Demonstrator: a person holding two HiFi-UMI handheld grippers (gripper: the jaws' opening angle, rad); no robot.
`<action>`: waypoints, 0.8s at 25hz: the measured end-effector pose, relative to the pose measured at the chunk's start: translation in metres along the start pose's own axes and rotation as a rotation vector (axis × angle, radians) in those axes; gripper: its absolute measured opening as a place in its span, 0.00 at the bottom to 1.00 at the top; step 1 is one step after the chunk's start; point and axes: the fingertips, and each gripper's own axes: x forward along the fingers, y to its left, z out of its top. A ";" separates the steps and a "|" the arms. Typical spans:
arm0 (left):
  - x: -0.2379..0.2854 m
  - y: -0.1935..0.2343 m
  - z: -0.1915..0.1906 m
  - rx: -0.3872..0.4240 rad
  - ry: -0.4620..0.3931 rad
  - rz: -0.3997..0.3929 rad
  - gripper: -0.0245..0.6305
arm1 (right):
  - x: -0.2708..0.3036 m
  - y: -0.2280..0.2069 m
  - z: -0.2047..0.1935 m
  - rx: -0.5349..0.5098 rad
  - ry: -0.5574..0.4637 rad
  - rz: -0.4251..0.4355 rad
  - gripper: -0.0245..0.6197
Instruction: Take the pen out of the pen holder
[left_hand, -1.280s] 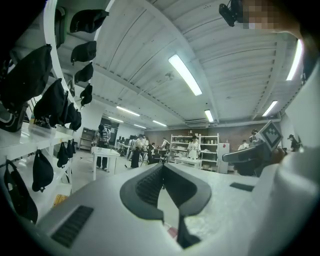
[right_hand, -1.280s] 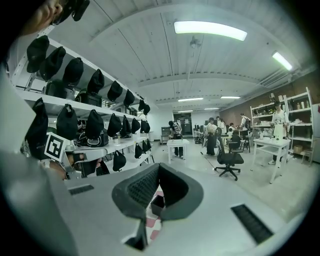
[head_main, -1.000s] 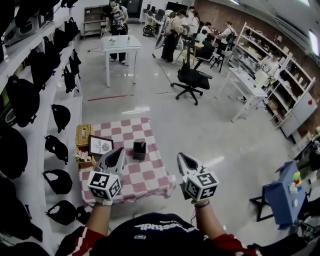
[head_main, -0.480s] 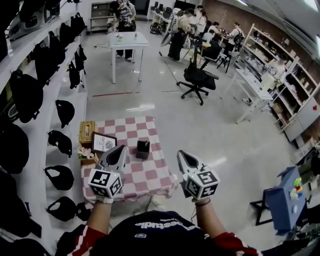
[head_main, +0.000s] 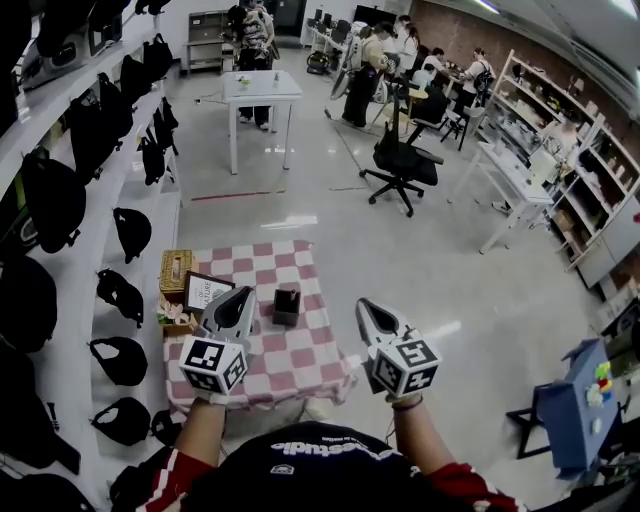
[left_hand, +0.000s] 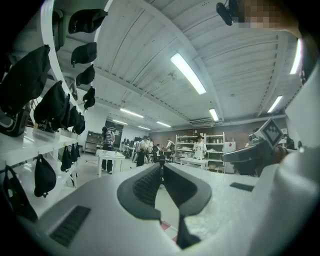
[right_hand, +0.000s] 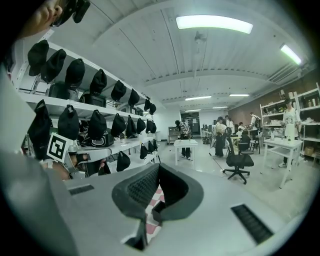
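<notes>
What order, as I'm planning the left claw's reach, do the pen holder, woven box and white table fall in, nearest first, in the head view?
1. Pen holder, just right of the left claw, on the checked cloth.
2. Woven box, at the cloth's far left corner.
3. White table, far across the floor.

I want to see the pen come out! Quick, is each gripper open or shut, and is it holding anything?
Left gripper: shut, holding nothing.
Right gripper: shut, holding nothing.
</notes>
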 end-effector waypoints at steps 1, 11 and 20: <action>0.002 0.000 0.000 0.007 0.001 0.002 0.05 | 0.000 -0.002 0.000 0.000 0.001 0.000 0.04; 0.025 -0.014 -0.015 -0.001 0.022 -0.057 0.19 | -0.002 -0.017 -0.008 0.010 0.017 -0.012 0.04; 0.053 -0.015 -0.051 0.024 0.094 -0.079 0.19 | -0.002 -0.036 -0.017 0.004 0.040 -0.029 0.04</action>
